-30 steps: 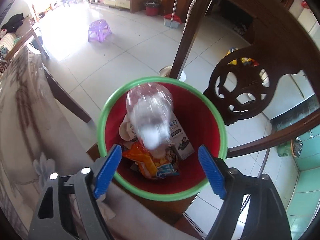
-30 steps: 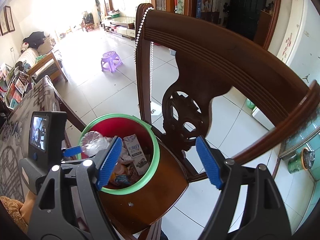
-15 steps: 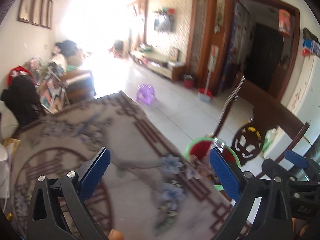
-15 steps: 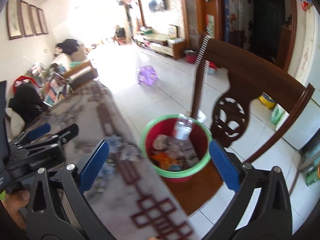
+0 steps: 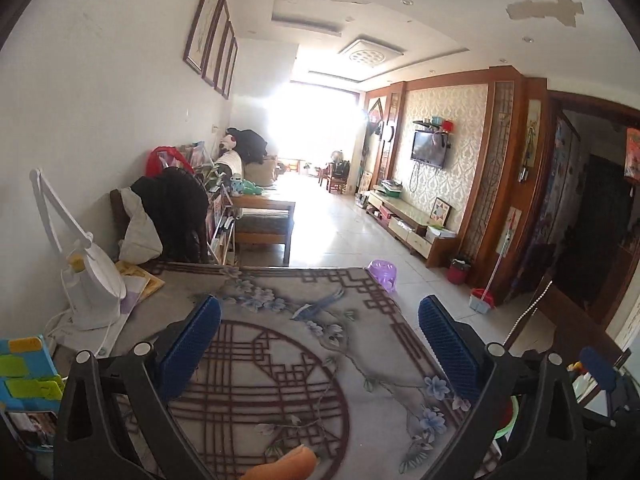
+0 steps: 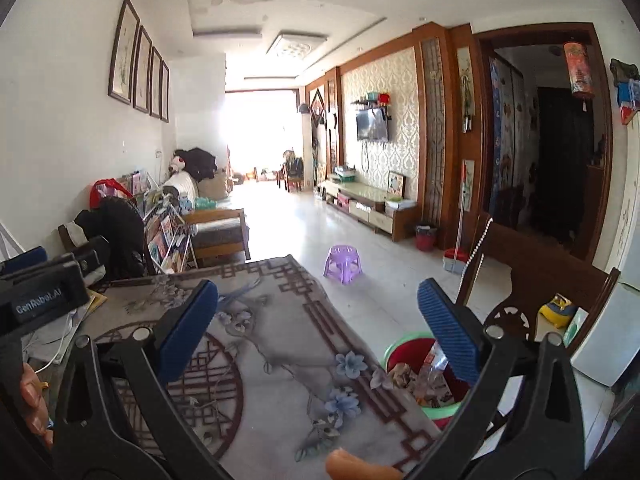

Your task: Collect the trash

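Both cameras have swung up from the bin to face down the long room.

Left wrist view: where this view earlier looked straight into the red bin with a clear bottle dropping between the blue pads, the left gripper (image 5: 319, 344) now hovers over the patterned tablecloth (image 5: 280, 360). Its jaws, which have just been opening, stand wide apart with nothing between them. Only a sliver of the bin's green rim (image 5: 505, 431) shows at the lower right, beyond the table edge. A white desk lamp (image 5: 90, 292) stands at the far left of the table. No loose trash is visible on the cloth ahead.

Right wrist view: the right gripper (image 6: 318, 326) likewise sits above the cloth, jaws just opened wide and empty. The red bin with green rim (image 6: 404, 346) stands beside the table on the wooden chair (image 6: 552, 276), partly hidden behind the right pad, and holds the trash (image 6: 430, 378): a clear bottle and wrappers heaped inside. The left gripper's body enters at the left edge. A purple stool (image 6: 343, 261) stands on the tiled floor beyond.

Judgement: the drop appears complete, and with the table showing nothing further to collect, the task looks at or near its end.
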A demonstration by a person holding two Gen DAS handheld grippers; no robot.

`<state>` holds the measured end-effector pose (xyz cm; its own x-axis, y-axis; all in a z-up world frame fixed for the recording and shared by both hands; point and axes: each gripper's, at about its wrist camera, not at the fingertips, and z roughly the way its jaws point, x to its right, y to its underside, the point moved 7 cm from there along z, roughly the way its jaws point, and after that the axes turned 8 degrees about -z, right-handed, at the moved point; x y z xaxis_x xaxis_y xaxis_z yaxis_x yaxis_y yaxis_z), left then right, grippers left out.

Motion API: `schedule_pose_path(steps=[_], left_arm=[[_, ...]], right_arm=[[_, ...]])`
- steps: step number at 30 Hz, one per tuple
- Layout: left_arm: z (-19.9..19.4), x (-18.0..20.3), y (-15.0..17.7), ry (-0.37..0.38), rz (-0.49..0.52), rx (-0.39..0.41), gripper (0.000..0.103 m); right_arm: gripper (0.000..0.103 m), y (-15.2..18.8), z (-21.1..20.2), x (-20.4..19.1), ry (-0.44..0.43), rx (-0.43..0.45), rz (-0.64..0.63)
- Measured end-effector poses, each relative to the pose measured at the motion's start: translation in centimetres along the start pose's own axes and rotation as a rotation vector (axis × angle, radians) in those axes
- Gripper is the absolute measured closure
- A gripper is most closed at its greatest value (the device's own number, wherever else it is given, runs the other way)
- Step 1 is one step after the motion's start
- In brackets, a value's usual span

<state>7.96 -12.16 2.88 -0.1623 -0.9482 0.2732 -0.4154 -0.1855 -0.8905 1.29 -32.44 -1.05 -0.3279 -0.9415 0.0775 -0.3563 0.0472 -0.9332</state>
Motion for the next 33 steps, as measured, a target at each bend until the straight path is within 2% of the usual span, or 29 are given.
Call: schedule_pose_path(steps=[2, 5, 33], left_arm=[[-0.4, -0.4, 0.2, -0.016, 0.009, -0.02, 0.008], [-0.8, -1.0, 0.7, -0.038, 0.037, -0.031, 0.008], [-0.4, -2.4, 0.9, 0.005, 0.03, -0.094, 0.008]], right_arm=[[0.005, 0.2, -0.1, -1.1, -0.025, -0.046, 0.023], [0.005, -0.1, -0.5, -2.1, -0.027, -0.056, 0.021], [0.005, -0.7, -2.4, -4.3, 0.02, -0.049, -0.01]])
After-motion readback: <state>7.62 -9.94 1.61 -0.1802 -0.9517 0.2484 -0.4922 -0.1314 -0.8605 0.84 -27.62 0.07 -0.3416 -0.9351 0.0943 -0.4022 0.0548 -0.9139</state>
